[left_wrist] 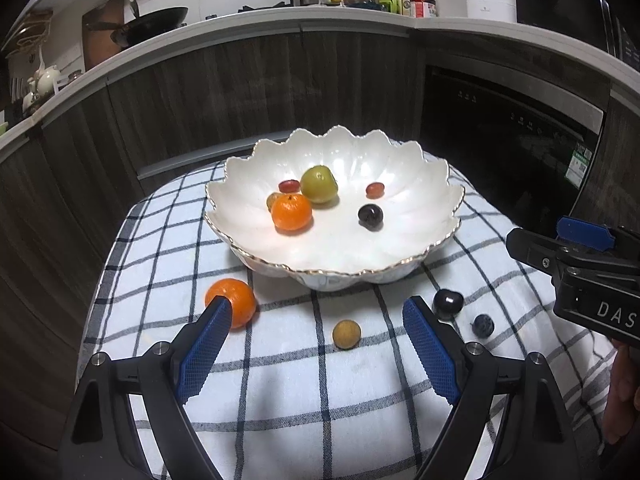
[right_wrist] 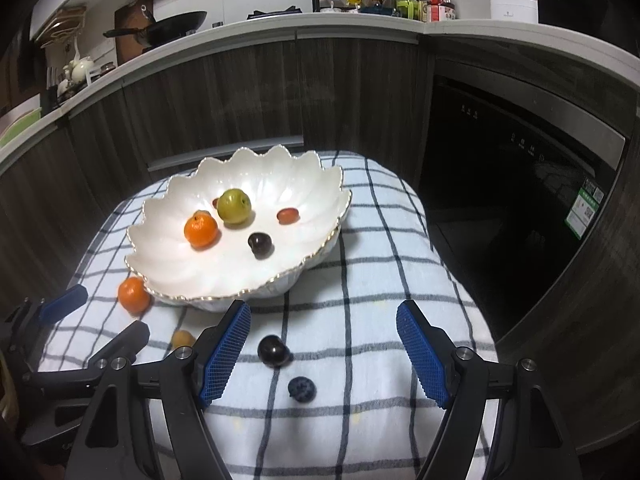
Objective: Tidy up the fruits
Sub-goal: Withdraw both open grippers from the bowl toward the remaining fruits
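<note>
A white scalloped bowl [left_wrist: 400, 184] [right_wrist: 168, 248] sits on a checked cloth and holds a mandarin [left_wrist: 291, 211], a green fruit [left_wrist: 319, 184], a dark cherry [left_wrist: 370, 217] and red grapes [left_wrist: 375, 189]. On the cloth in front lie a mandarin [left_wrist: 236, 300] [right_wrist: 134, 294], a small yellow fruit [left_wrist: 346, 334] [right_wrist: 182, 338], a dark cherry [left_wrist: 448, 303] [right_wrist: 274, 351] and a blueberry [left_wrist: 483, 325] [right_wrist: 301, 389]. My left gripper [left_wrist: 318, 312] is open and empty above the yellow fruit. My right gripper [right_wrist: 324, 316] is open and empty above the cherry and blueberry.
The checked cloth [left_wrist: 280, 400] covers a small rounded table with drop-offs on all sides. Dark cabinets [left_wrist: 240, 88] and a dishwasher door [right_wrist: 520, 184] stand behind. The right gripper body [left_wrist: 592, 276] shows at the right edge of the left view.
</note>
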Tool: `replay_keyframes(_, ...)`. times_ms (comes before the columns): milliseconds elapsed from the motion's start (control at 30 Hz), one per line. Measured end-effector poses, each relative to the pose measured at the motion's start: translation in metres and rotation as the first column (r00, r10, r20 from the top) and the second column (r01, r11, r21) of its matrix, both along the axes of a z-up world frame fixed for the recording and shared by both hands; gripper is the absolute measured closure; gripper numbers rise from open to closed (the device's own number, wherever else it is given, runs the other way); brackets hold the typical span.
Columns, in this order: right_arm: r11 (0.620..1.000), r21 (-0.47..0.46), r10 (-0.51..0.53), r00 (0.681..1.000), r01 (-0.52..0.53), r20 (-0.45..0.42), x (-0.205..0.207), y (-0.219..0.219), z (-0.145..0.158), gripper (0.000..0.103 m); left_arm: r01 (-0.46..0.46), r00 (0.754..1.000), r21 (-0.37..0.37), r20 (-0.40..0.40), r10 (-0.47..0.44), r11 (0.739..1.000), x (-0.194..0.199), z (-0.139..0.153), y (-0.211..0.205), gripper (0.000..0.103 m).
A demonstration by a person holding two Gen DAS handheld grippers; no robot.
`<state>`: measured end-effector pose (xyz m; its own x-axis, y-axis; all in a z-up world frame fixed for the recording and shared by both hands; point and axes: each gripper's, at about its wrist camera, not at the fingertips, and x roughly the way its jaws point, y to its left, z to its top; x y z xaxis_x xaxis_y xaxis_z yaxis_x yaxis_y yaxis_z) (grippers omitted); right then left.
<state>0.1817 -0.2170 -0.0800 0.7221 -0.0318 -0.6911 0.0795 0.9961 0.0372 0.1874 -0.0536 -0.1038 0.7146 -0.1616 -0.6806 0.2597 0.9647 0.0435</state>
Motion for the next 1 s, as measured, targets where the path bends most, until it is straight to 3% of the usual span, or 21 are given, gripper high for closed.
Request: replay_keyframes(1000, 0.999, -0.009, 0.038, 0.994, -0.04, -0.099, -0.003, 0.011, -0.049, 0.027, 0.065, 0.995, 0.03, -0.078, -0.062, 0.997, 0.011, -0.046, -0.009, 0.03)
